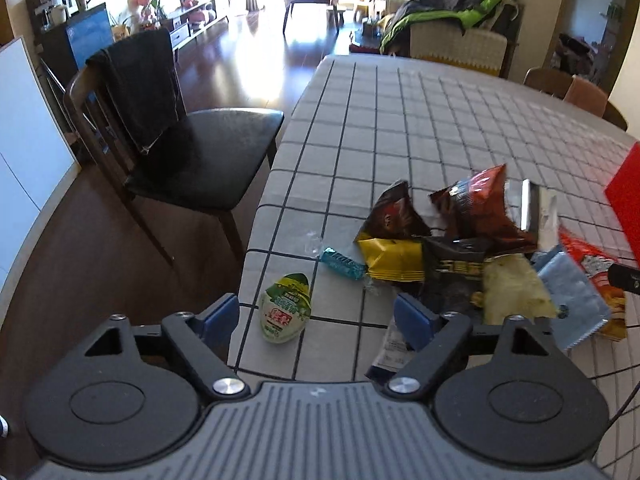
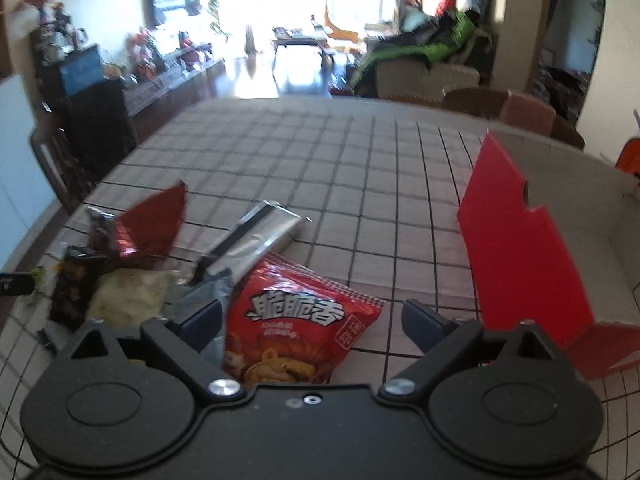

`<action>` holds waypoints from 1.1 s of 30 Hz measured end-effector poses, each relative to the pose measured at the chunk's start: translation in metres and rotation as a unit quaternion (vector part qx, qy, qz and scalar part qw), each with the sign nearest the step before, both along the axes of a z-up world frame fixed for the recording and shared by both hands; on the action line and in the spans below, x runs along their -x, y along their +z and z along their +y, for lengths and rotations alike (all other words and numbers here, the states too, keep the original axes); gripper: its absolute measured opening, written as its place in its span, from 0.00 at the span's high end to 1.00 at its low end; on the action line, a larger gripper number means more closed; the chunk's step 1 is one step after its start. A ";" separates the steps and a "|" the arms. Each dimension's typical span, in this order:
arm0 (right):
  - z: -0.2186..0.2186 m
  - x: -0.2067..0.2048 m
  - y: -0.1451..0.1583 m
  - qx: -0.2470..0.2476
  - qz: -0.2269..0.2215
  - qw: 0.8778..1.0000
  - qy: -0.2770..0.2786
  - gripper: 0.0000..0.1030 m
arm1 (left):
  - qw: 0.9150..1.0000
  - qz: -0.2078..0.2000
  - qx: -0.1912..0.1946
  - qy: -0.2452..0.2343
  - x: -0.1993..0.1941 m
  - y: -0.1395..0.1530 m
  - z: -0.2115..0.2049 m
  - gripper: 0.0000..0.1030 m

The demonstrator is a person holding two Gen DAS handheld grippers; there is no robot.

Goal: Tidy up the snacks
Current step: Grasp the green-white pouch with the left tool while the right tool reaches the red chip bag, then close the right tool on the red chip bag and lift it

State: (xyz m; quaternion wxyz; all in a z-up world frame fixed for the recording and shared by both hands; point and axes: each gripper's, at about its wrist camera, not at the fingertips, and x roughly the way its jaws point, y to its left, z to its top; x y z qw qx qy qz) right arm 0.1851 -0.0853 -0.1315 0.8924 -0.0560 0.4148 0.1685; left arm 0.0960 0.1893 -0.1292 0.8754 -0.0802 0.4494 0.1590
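A heap of snack packs lies on the checked tablecloth point(image 1: 400, 128). In the left wrist view my left gripper point(image 1: 316, 316) hangs open over a green egg-shaped pack point(image 1: 285, 307), which lies between its blue pads without touching them. Beyond are a teal candy point(image 1: 342, 263), a yellow pack point(image 1: 394, 260), a dark brown bag point(image 1: 480, 208) and a pale chip bag point(image 1: 514, 288). In the right wrist view my right gripper point(image 2: 312, 320) is open above a red snack bag point(image 2: 300, 320), pads clear of it. A silver pack point(image 2: 256, 236) lies behind.
A red box point(image 2: 520, 256) with a raised flap stands open at the right of the pile. A dark chair point(image 1: 192, 148) draped with cloth stands by the table's left edge point(image 1: 256, 240). More chairs point(image 2: 528, 112) line the far side.
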 end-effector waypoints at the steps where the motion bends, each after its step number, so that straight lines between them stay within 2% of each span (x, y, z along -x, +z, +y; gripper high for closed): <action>1: -0.001 -0.003 -0.001 -0.004 0.011 1.000 -0.008 0.10 | 1.000 0.003 0.000 0.001 -0.003 -0.003 0.002 0.19; 3: 0.001 -0.002 0.000 -0.011 0.010 1.000 0.002 0.13 | 1.000 0.010 0.002 0.001 -0.006 -0.008 0.004 0.21; 5: 0.011 0.005 0.004 0.007 -0.019 0.999 0.038 0.12 | 1.000 0.016 0.003 -0.003 -0.010 -0.013 0.006 0.25; 7: 0.021 0.013 0.006 0.029 -0.043 0.996 0.079 0.12 | 1.000 0.021 0.000 -0.008 -0.012 -0.017 0.006 0.31; 9: 0.024 0.017 0.006 0.041 -0.053 0.994 0.092 0.12 | 1.000 0.025 0.003 -0.010 -0.015 -0.021 0.007 0.39; 11: 0.024 0.015 0.004 0.054 -0.045 0.994 0.080 0.12 | 1.000 0.028 0.005 -0.005 -0.018 -0.024 0.009 0.43; 19: 0.023 -0.010 -0.008 0.036 0.019 0.999 0.004 0.10 | 0.999 0.041 0.019 0.006 -0.023 -0.032 0.019 0.63; 29: 0.029 -0.019 -0.019 0.053 0.053 0.997 -0.028 0.05 | 0.999 0.040 0.014 0.003 -0.025 -0.033 0.016 0.67; 33: 0.024 -0.023 -0.021 0.033 0.072 0.996 -0.035 0.12 | 0.999 0.039 0.015 0.004 -0.025 -0.033 0.016 0.68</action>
